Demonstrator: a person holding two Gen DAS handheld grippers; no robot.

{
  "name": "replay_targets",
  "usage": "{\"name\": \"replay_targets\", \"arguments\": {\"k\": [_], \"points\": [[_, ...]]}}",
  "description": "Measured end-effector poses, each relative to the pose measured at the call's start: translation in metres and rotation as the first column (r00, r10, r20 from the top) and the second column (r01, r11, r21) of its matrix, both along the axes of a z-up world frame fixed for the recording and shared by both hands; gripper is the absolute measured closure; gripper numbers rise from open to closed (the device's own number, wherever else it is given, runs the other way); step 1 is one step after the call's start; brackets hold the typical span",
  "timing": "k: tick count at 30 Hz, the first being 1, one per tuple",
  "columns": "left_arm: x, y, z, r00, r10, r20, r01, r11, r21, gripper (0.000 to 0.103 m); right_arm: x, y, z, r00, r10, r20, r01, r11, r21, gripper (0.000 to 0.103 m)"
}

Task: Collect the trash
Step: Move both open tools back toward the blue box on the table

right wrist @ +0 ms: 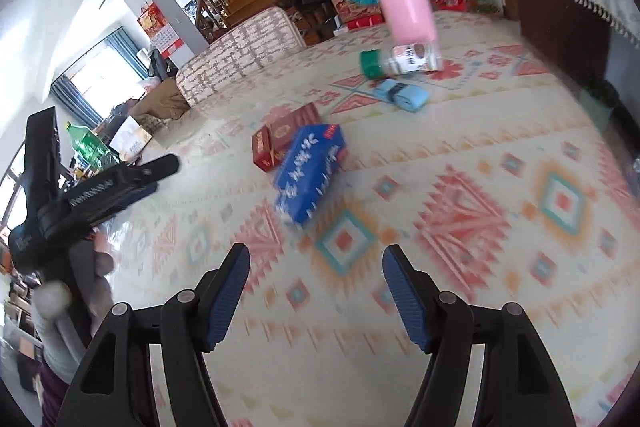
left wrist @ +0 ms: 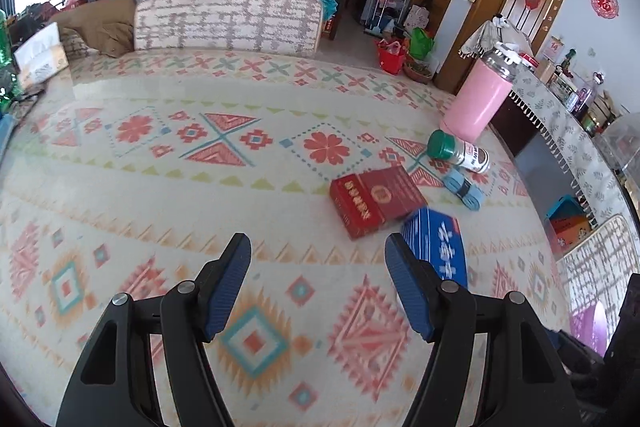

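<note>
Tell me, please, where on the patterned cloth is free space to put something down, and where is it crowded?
Free: the wide stretch of cloth between the left gripper and the checked cushion.

Crowded: on the right, red box, blue box, green-capped jar, blue roll and pink bottle cluster together.

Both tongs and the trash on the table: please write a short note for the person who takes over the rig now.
Left tongs: open, nothing between the pads, hovering over the patterned table.
Right tongs: open and empty too, above the same table.
Trash on the table: blue box leaning on the red box; behind them a light blue roll, a green-capped bottle lying on its side, and a pink tumbler standing upright.
Done: nothing visibly collected; no bin is in view.
Left: pick up each piece; the blue box is probably the nearest first grab.
</note>
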State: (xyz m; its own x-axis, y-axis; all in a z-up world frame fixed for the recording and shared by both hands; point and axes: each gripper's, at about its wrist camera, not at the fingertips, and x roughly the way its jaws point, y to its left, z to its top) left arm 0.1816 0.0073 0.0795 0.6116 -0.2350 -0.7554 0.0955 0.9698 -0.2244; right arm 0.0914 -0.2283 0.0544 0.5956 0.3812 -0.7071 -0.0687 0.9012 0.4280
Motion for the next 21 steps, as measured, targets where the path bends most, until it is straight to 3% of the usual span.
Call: {"name": "replay_targets", "arguments": {"k": [4, 10, 17, 20, 21], "points": [[0.030, -0.014, -0.014, 1.000, -0.008, -0.028, 0.007, 1.000, -0.026, 0.035, 0.029, 0.016, -0.007, 1.000, 0.010, 0.002, -0.010, 1.000, -0.009, 0.026], [0.070, -0.039, -0.026, 0.999, -0.049, -0.023, 0.049, 0.999, 0.005, 0.035, 0.069, 0.030, -0.023, 1.000, 0.003, -0.008, -0.003, 0.998, -0.065, 0.025], [0.103, -0.052, -0.037, 0.992, -0.117, -0.041, 0.117, 0.993, 0.004, 0.034, 0.092, 0.035, -0.036, 1.000, 0.006, -0.009, -0.007, 0.995, -0.100, 0.025], [0.109, -0.056, -0.042, 0.987, -0.153, -0.055, 0.154, 0.988, 0.005, 0.032, 0.096, 0.038, -0.037, 1.000, 0.016, -0.004, -0.016, 0.993, -0.114, 0.035], [0.109, -0.057, -0.043, 0.985, -0.164, -0.058, 0.165, 0.986, 0.005, 0.032, 0.097, 0.038, -0.037, 1.000, 0.028, -0.005, -0.029, 0.994, -0.101, 0.045]]}}
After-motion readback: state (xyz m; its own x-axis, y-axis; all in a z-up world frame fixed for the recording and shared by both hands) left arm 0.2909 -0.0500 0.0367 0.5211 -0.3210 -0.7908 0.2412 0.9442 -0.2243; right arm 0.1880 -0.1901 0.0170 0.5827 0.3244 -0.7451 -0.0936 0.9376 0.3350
